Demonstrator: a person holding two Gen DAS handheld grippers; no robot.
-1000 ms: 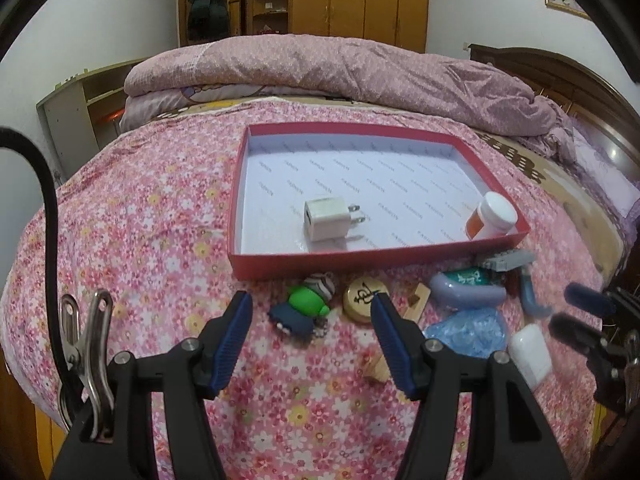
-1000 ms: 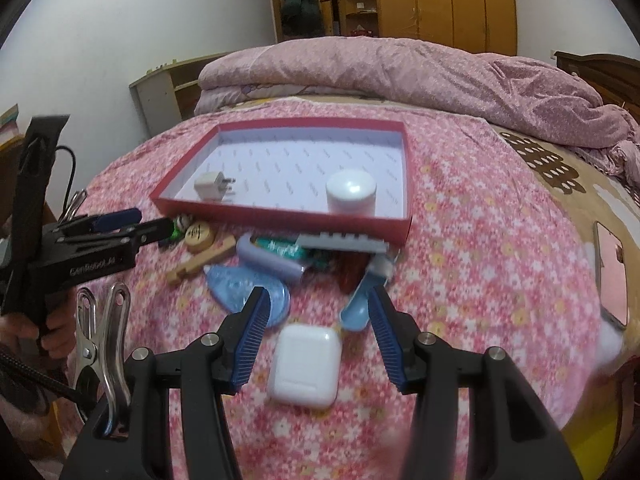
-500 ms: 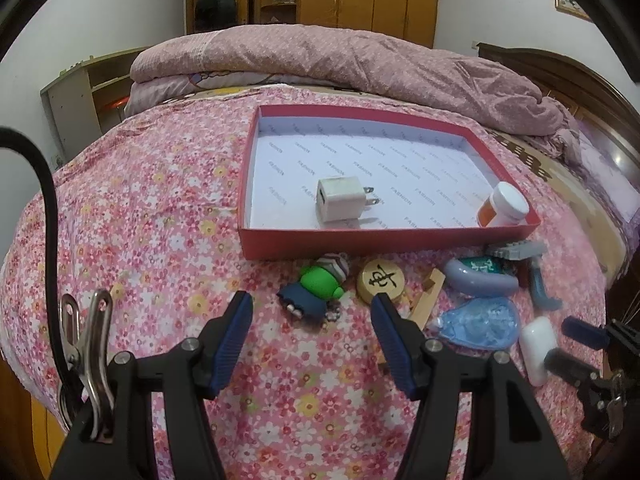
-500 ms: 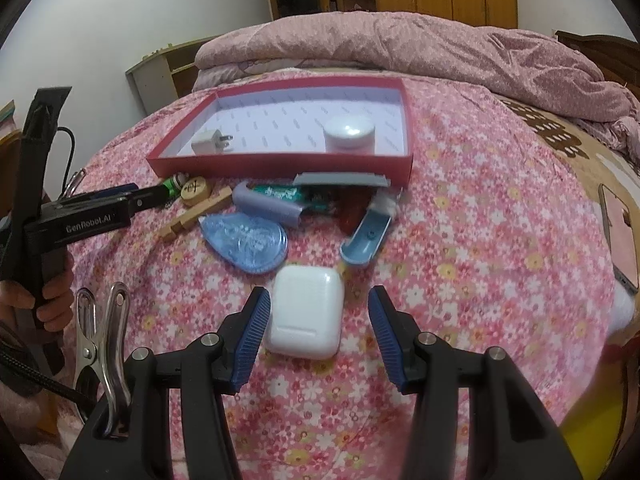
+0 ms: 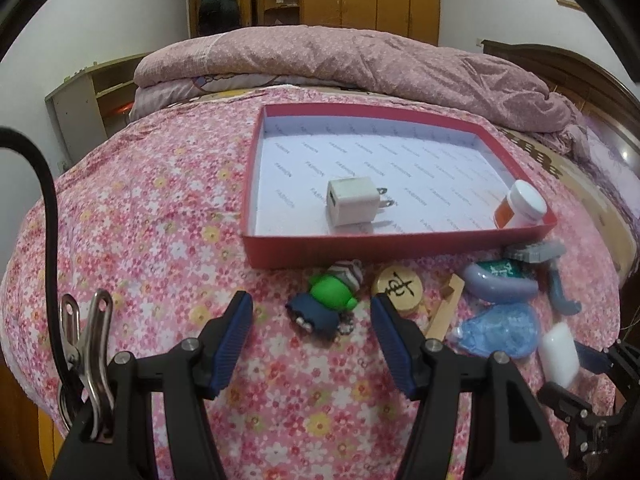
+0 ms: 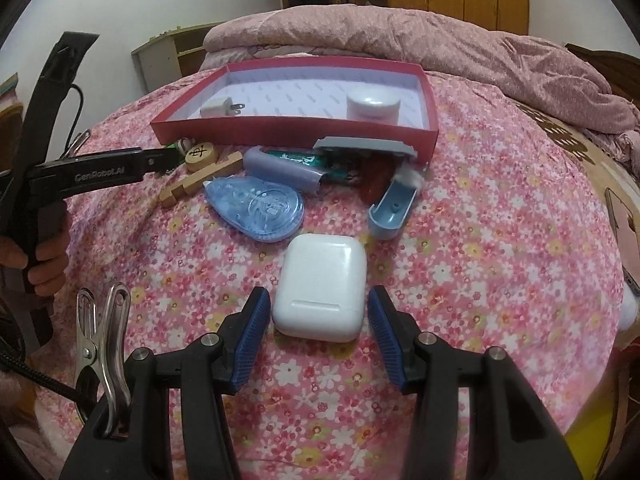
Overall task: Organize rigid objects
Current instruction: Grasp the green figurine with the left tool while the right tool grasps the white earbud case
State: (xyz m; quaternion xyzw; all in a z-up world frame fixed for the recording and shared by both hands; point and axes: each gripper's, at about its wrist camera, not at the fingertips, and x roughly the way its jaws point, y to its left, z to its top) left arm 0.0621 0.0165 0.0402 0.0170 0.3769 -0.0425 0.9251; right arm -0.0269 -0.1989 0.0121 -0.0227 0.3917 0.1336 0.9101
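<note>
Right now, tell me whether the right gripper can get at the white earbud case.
Probably yes. The right gripper is open, and the white earbud case lies flat on the bedspread just ahead, partly between its fingers, with nothing in between.

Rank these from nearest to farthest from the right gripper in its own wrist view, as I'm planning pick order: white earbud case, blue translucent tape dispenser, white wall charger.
1. White earbud case, between the right gripper fingers.
2. Blue translucent tape dispenser, farther up-left on the bedspread.
3. White wall charger, inside the red tray.

We see red tray [image 5: 400, 245] on floral bedspread holding white charger [image 5: 353, 206], orange bottle [image 5: 520, 205]; white earbud case [image 6: 320, 287], blue tape dispenser [image 6: 256, 210], figurine [image 5: 329, 299] lie outside.
</note>
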